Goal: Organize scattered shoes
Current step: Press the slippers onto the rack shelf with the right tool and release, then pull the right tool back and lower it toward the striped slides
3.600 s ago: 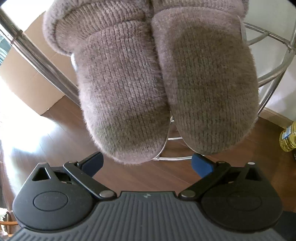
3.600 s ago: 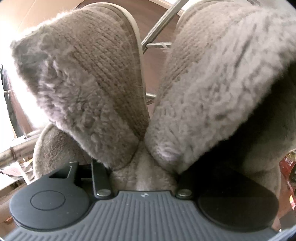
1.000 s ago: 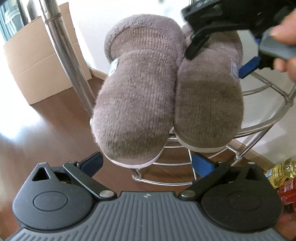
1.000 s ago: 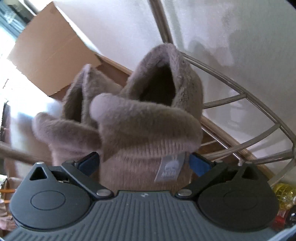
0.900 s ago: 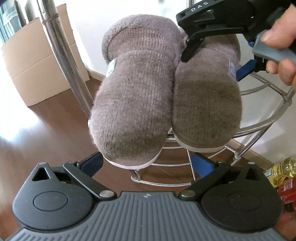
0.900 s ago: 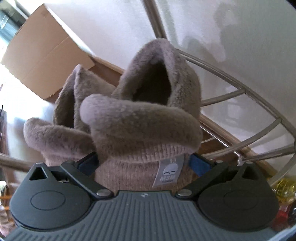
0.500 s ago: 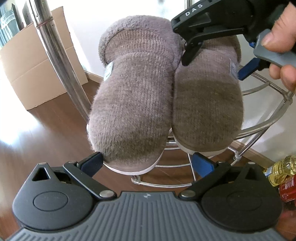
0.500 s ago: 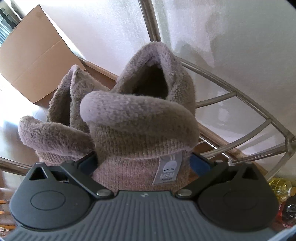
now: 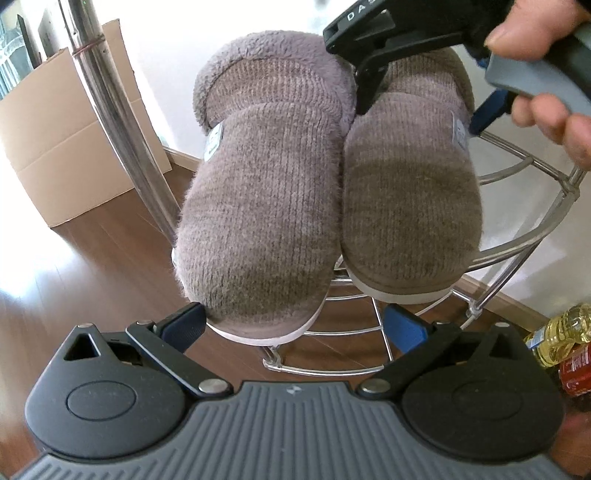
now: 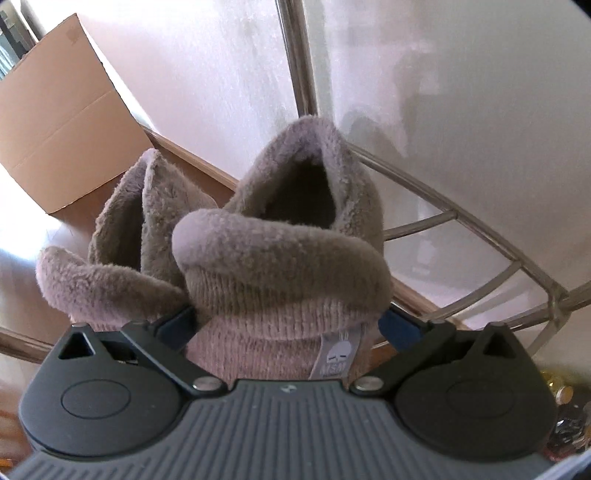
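Note:
Two grey-brown knitted fleece-lined slippers sit side by side on a chrome wire rack. In the left wrist view the left slipper and the right slipper point their toes at me. My left gripper is open and empty just below the toes. My right gripper is open, its blue-padded fingers either side of the right slipper at the cuff; the other slipper lies to its left. The right gripper's body shows above the slippers' heels in the left wrist view.
A chrome pole rises left of the rack. A cardboard box stands on the wooden floor against the white wall. An oil bottle and a red container stand on the floor at the right.
3.6 s ago the right gripper held both slippers in the air; they now rest on the rack and it has opened. Over the last second both grippers shifted only slightly.

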